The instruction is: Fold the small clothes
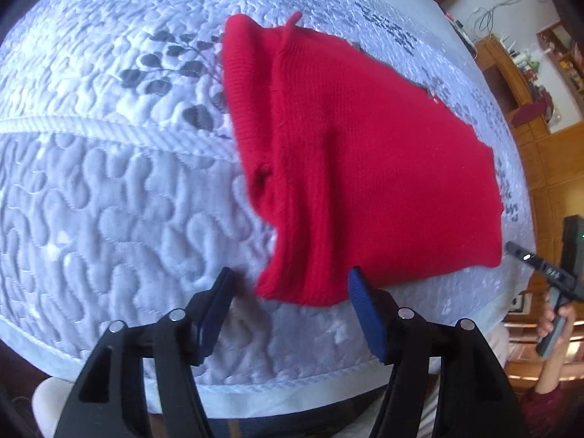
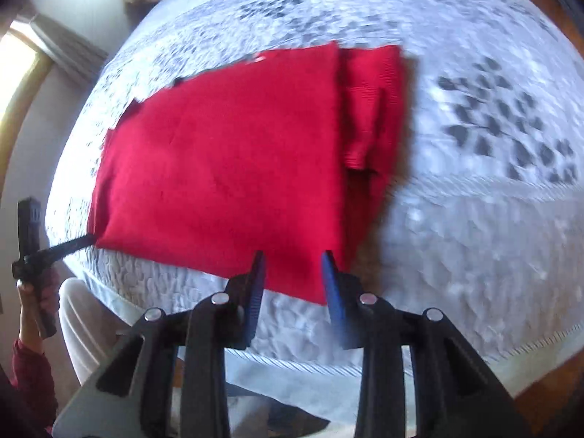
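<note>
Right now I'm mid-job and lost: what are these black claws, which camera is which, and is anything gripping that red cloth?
There is no robot arm here. A person holds a two-finger gripper in each hand, and each picture comes from a fisheye camera on one gripper, looking along its fingers. In the left wrist view the black and blue prongs are the left gripper; in the right wrist view, the right gripper. A red knit garment, already folded over, lies on a pale quilted bedspread with grey leaf prints. Both grippers are open, with the garment's near edge between their fingers, not pinched. The other gripper shows at each picture's edge, in a hand at the garment's corner.
</note>
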Tool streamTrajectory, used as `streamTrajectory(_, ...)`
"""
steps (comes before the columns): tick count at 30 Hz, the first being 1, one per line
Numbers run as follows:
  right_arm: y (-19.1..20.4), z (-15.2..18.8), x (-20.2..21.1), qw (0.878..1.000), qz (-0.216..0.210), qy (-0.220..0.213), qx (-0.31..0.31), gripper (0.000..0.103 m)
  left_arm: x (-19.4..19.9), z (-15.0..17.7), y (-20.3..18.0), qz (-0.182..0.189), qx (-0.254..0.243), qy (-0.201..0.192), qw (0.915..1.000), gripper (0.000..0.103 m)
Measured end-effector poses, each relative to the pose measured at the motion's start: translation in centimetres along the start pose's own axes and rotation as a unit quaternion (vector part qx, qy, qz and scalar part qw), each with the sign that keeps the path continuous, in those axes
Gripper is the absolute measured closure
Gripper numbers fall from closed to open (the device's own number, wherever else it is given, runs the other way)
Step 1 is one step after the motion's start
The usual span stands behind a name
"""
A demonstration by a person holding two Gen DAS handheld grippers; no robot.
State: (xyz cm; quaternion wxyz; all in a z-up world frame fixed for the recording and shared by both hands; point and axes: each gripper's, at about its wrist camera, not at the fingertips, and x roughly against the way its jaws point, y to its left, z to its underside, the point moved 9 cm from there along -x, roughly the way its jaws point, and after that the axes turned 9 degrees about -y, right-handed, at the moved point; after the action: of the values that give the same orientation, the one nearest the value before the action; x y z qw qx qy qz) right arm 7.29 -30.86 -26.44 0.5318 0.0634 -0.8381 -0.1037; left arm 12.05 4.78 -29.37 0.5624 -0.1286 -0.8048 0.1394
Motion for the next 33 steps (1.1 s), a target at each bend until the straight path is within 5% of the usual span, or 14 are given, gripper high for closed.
streamTrajectory(3,0.0,0.3,-2.8,1.0,0.007,0.024,0.0,0.071,-0.9,-0.5,-0.1,0.017,0.033,0.01,0.9993,0.081)
streamTrajectory(9,-0.6,1.1,-3.8,0.999,-0.007,0.029,-0.015,0.073,2.9,-2.0,0.0,0.066,0.059,-0.038,0.9953,0.089)
streamTrajectory(11,-0.8,1.4,-3.5,0.999,-0.006,0.033,-0.011,0.073,3.7,-2.3,0.6,0.049,0.045,-0.053,0.9964,0.091)
streamTrajectory(14,-0.8,1.5,-4.0,0.999,0.001,0.041,-0.008,0.073,1.1,-1.0,2.5,0.01,0.044,-0.007,0.9989,0.091)
streamTrajectory(17,-0.6,1.4,-4.3,0.999,0.007,0.05,-0.005,0.073,-0.2,-0.1,2.4,0.011,0.034,0.014,0.9993,0.085)
streamTrajectory(20,-0.8,1.5,-4.1,0.998,-0.003,0.061,-0.018,0.073,1.1,-0.7,1.4,0.016,0.022,0.017,0.9995,0.06)
streamTrajectory(24,-0.2,0.6,-2.7,0.998,-0.03,0.062,-0.015,0.069,4.5,-4.4,1.3,-0.022,-0.014,-0.042,0.9988,0.046)
streamTrajectory(28,0.0,-3.6,-0.9,0.999,-0.034,0.022,0.0,0.069,4.9,-10.2,0.2,-0.056,-0.054,-0.084,0.9934,0.047)
streamTrajectory(33,-2.0,-11.0,-1.9,1.0,-0.003,-0.011,-0.01,0.066,0.1,-16.3,-2.3,-0.092,-0.087,-0.093,0.9875,0.048)
